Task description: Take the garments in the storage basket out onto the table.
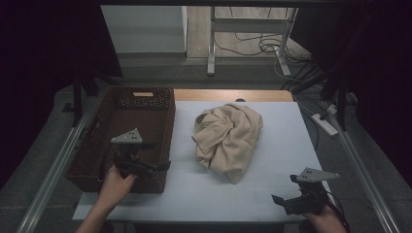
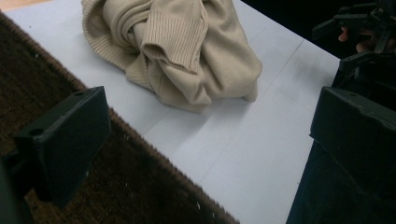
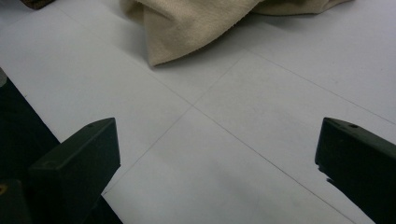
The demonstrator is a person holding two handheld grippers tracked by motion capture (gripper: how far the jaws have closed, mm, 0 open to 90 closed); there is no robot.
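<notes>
A crumpled beige knit sweater lies in a heap on the white table top, a ribbed cuff showing on top of the sweater. To its left stands a dark brown wicker basket. My left gripper hovers over the basket's front right part, open and holding nothing. In the left gripper view the left gripper looks across the basket rim towards the sweater. My right gripper is open above the table's front right corner, the right gripper facing a sweater hem.
The white table cover has bare room in front of and to the right of the sweater. A wooden strip runs along the far edge. Metal rails flank the table. A power strip and cables lie on the floor.
</notes>
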